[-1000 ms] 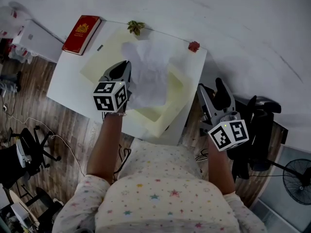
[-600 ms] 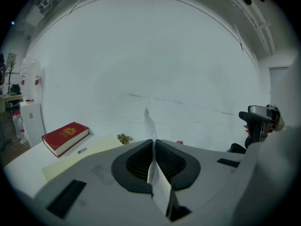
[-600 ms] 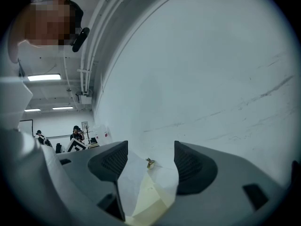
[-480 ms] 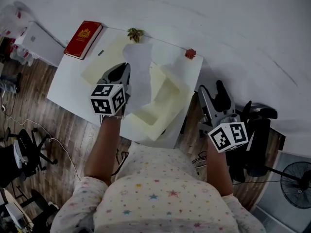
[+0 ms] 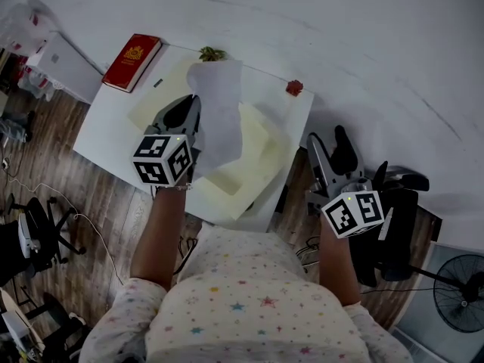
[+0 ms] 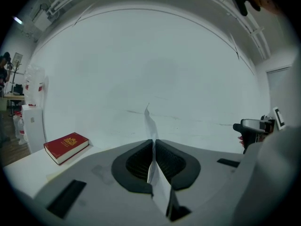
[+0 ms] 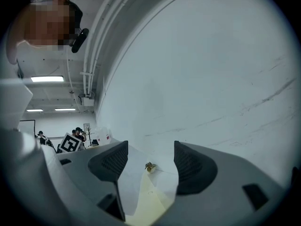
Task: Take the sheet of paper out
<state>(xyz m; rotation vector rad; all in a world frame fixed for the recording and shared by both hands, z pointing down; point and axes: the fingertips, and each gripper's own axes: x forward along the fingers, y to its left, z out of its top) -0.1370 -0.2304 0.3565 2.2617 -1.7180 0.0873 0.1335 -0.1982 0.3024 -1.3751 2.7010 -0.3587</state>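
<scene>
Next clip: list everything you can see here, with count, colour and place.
table: one, white, centre.
sheet of paper: one, white, lifted above the envelope, pinched in the left gripper.
envelope: one, pale yellow, lying on the table.
book: one, red, table's far left corner.
leafy sprig: one, greenish, table's far edge.
small red thing: one, table's far right corner; too small to identify.
office chairs: two, black, on the floor, left and right of the table.
fan: one, black, floor, lower right.
left gripper: one, grey, fingers shut on the sheet of paper.
right gripper: one, grey, fingers apart, empty, right of the table.
</scene>
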